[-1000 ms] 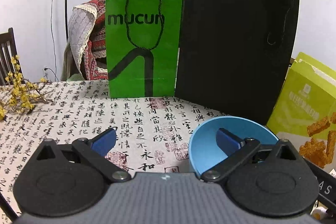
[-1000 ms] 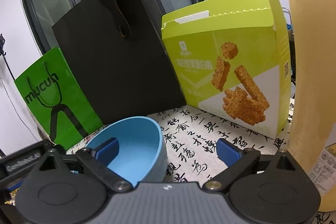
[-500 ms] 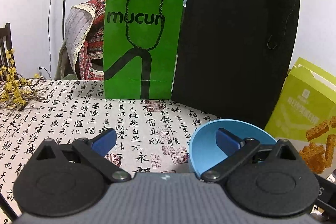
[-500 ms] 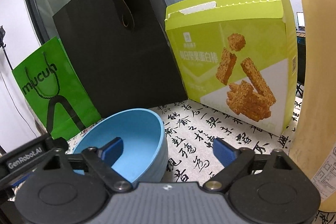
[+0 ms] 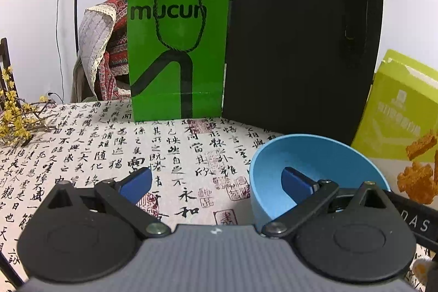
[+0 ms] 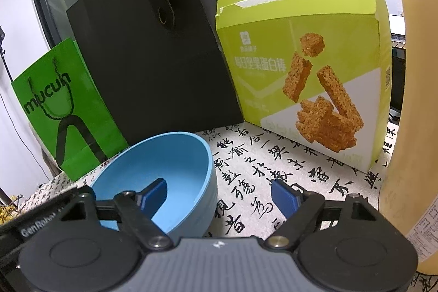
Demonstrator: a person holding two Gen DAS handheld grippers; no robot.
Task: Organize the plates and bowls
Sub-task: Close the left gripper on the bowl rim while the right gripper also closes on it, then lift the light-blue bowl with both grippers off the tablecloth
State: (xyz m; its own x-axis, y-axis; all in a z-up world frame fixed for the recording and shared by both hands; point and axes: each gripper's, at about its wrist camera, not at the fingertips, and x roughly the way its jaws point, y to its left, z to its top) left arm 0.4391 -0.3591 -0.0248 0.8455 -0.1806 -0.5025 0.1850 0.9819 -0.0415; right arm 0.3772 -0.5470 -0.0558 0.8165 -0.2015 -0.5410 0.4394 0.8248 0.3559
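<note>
Since the earlier frame, the right gripper (image 6: 219, 193) has been narrowed, its jaws straddling the bowl (image 6: 164, 171) rim without pinching it. Spread jaws are kept by the left gripper (image 5: 216, 179), likewise astride the rim. Lower left, the bowl sits on the bench (image 6: 273, 163); no stacking is seen yet.

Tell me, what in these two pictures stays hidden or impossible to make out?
- Near base of the light blue plastic bowl: left view, hidden behind the black body of the left tongs.
- Bowl's near inner floor: right view, covered by the right tongs.
- Inside of the tall black paper bag: both views, only its outer face shows.
- Tan cylinder: right view, cut off by the edge.
- Any plates: none shows in either view.
</note>
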